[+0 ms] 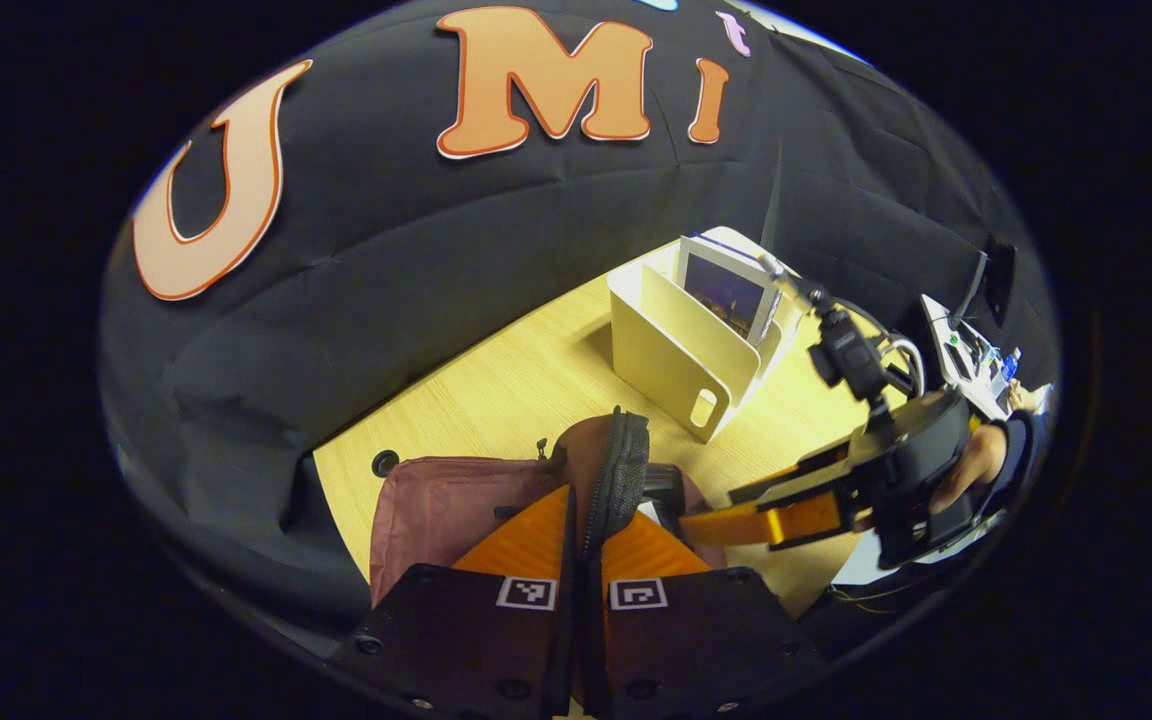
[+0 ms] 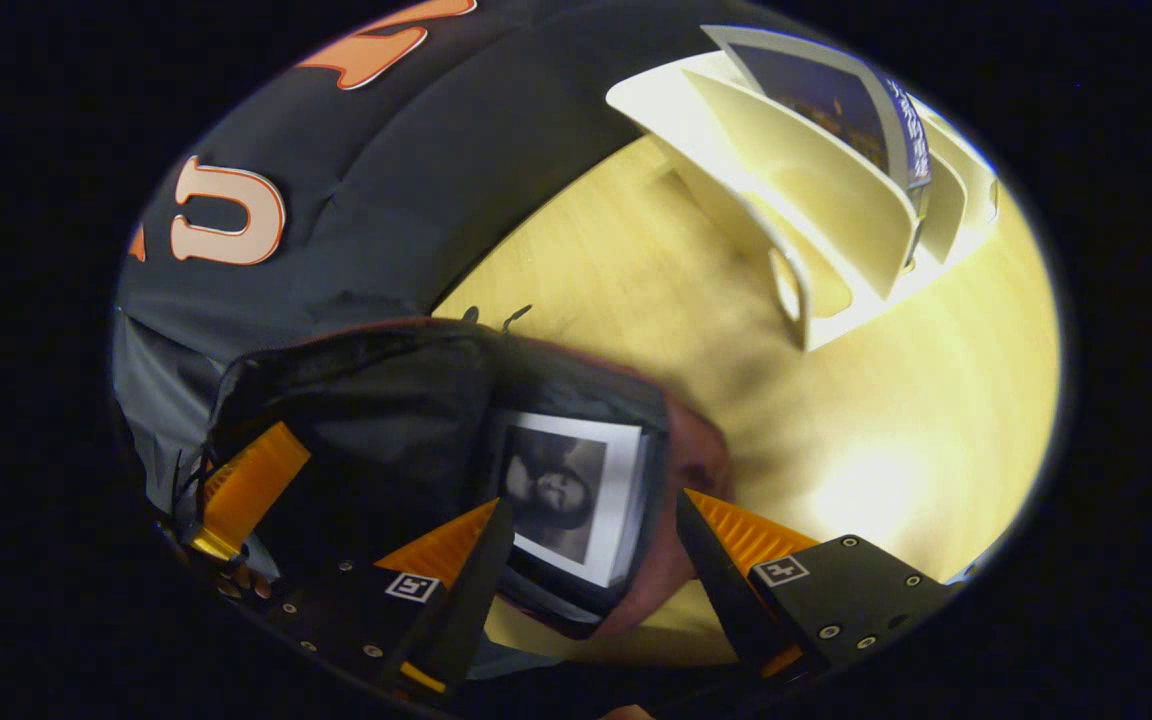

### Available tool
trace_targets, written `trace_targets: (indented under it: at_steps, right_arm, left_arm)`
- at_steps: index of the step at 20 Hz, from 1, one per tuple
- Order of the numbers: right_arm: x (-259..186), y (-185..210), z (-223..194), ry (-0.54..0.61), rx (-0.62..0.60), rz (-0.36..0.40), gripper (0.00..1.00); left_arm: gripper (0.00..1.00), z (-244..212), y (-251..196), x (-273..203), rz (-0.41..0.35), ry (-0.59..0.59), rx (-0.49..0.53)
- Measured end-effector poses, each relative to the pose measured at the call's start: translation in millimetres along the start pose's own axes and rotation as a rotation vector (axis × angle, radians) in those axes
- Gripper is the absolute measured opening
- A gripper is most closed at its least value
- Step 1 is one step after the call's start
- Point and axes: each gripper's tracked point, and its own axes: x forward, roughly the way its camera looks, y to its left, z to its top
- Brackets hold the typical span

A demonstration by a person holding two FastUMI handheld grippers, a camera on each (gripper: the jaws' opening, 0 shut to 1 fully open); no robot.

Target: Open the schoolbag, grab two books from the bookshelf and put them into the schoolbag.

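Lighting's pretty uneven here. In the right gripper view there's a big washed-out glare patch on the desk [image 2: 866,480], and the whole wood surface looks smeared with motion blur. The bookshelf [image 2: 816,190] up top is overexposed too, and its edges bend hard with the fisheye. The inside of the schoolbag [image 2: 376,420] is dark and murky. The left gripper view is sharper and evenly lit, with a soft shadow beside the bookshelf [image 1: 676,350].
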Motion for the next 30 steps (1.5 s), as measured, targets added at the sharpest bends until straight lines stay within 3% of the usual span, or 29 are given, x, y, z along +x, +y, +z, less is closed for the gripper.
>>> trace_targets:
  at_steps: [9,16,17,18,28,30]
  right_arm:
    - [-107.4,-64.0,104.5,-0.123,-0.178,-0.237,0.98]
    - [-159.9,-70.3,184.5,-0.139,-0.327,-0.296,0.98]
    - [-163.0,-69.0,194.2,-0.134,-0.333,-0.291,0.98]
    - [-162.4,-69.5,204.0,-0.124,-0.341,-0.288,0.98]
    - [-73.4,-123.3,253.6,0.094,-0.369,-0.330,0.97]
    - [-57.3,-131.9,257.8,0.121,-0.374,-0.347,0.91]
  left_arm:
    - [0.06,-11.1,-1.6,19.9,0.018,0.034,-0.056]
    - [0.06,-15.5,-3.8,38.1,0.040,0.064,-0.138]
    - [0.10,-18.3,-2.7,40.0,0.049,0.069,-0.149]
    - [0.06,-18.7,-3.0,43.5,0.058,0.073,-0.159]
    - [0.06,-31.7,-10.1,54.5,0.153,0.141,-0.273]
    - [0.06,-32.1,-11.2,54.0,0.171,0.150,-0.285]
